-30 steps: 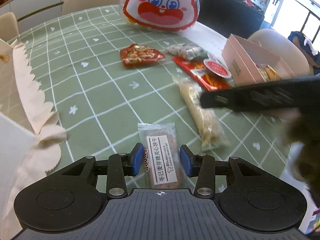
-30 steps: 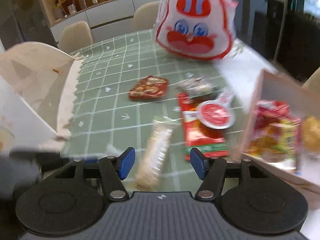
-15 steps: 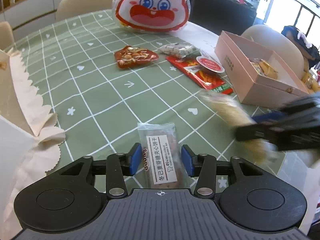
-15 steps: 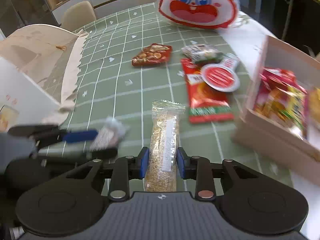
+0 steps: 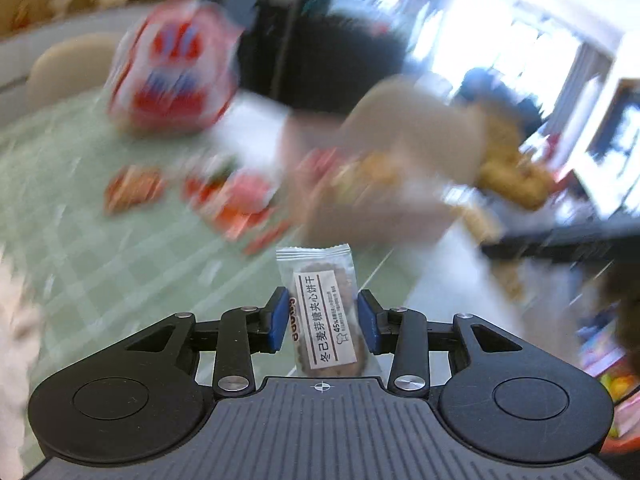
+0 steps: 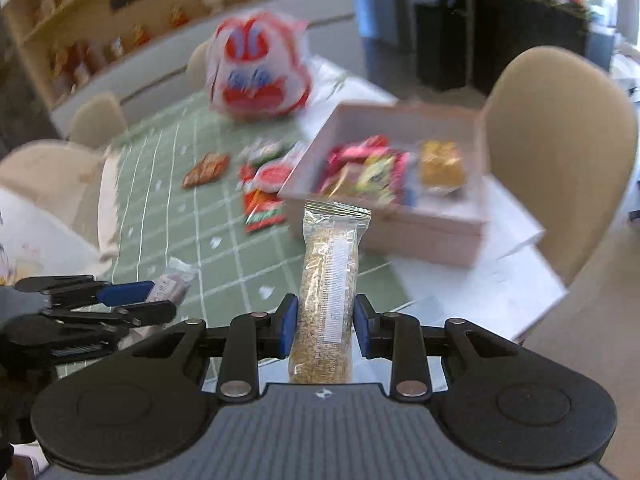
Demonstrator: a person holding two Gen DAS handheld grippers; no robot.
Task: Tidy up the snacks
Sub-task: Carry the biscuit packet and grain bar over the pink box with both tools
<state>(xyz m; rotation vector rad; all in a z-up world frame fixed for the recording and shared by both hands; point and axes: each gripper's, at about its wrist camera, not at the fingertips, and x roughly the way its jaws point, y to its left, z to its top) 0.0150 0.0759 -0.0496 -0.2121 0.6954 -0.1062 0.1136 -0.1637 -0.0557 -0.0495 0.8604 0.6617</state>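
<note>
- The left hand-held gripper [image 5: 323,320] has a clear biscuit packet [image 5: 326,312] with a white label between its blue pads; its jaws are closing on the packet, which stands upright and is lifted off the desk [image 5: 100,248]
- The right hand-held gripper [image 6: 325,325] holds a long clear packet of small grains [image 6: 329,300]; both blue pads press on its sides, and the packet points up and away from the camera
- In the right wrist view, the left hand-held gripper is low at the left edge, with the biscuit packet between its fingers
- A pink box [image 6: 420,224] stands on the right part of the desk, just behind the tip of the grain packet; several colourful snack packets [image 6: 372,172] lie inside it
- On the green checked cloth, a small orange-brown packet [image 6: 206,169] and a red packet [image 6: 262,210] lie left of the box, the red one near its wall
- A big white and red bag with a cartoon face [image 6: 258,72] stands at the far side of the desk
- A beige chair [image 6: 560,152] is right of the box
- The left wrist view is strongly blurred behind the packet, so small things there cannot be told
</note>
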